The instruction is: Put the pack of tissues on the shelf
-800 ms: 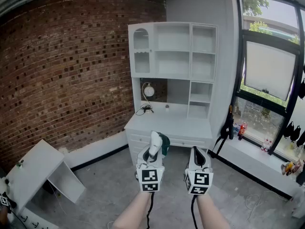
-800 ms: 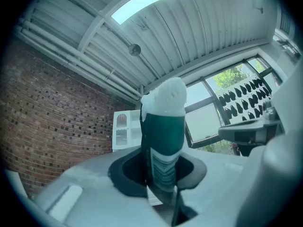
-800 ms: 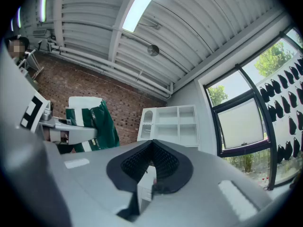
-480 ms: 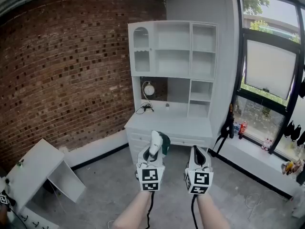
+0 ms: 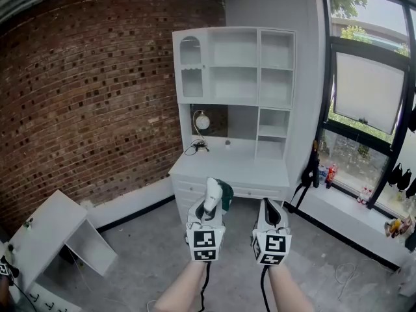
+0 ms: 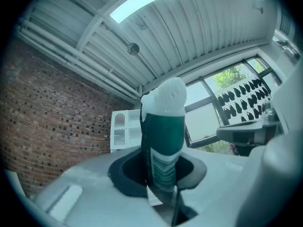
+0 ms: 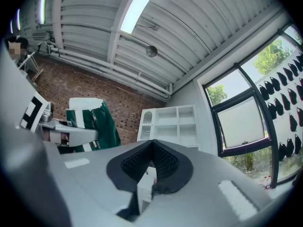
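A dark green and white pack of tissues [image 5: 221, 197] stands clamped between the jaws of my left gripper [image 5: 212, 199], held out in front of me; in the left gripper view the tissue pack [image 6: 163, 141] rises upright from the jaws. My right gripper [image 5: 270, 214] is beside it to the right, shut with nothing in it. From the right gripper view the tissue pack [image 7: 92, 126] shows at the left. The white shelf unit [image 5: 234, 70] with several open compartments stands ahead on a white desk [image 5: 227, 171].
A round lamp or clock [image 5: 203, 123] and a cable lie on the desk top. An overturned white cabinet [image 5: 52, 236] lies on the floor at the left. A large window [image 5: 367, 96] with bottles on its sill fills the right wall. A brick wall [image 5: 91, 90] stands left.
The shelf unit has shifted slightly up and left in the head view. Both grippers hold the same places, the pack still in the left one.
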Action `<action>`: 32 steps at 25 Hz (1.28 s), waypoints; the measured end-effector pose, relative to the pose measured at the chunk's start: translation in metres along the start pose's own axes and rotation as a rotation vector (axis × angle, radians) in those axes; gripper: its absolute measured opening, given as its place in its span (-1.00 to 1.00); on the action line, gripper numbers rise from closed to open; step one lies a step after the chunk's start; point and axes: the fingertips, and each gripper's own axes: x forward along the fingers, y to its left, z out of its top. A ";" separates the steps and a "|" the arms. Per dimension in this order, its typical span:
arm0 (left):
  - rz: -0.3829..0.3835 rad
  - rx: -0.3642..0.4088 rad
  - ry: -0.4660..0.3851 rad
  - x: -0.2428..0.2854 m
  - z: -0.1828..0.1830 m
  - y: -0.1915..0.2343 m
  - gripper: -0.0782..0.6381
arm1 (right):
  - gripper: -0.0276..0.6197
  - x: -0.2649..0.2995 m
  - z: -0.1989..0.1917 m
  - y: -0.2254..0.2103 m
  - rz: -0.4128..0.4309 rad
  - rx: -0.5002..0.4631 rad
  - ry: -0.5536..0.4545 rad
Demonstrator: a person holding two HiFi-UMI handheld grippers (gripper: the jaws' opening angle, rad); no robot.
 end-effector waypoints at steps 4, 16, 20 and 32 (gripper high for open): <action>0.002 0.005 0.008 0.008 -0.001 -0.005 -0.50 | -0.65 0.005 0.001 -0.010 0.029 0.098 -0.031; 0.058 0.007 0.026 0.032 -0.015 -0.024 -0.50 | 0.04 0.018 -0.017 -0.052 0.086 0.129 -0.018; 0.074 0.009 0.050 0.035 -0.027 -0.017 -0.50 | 0.04 0.028 -0.027 -0.055 0.085 0.142 -0.002; 0.080 -0.003 0.059 0.084 -0.058 0.040 -0.50 | 0.04 0.090 -0.058 -0.039 0.052 0.125 0.013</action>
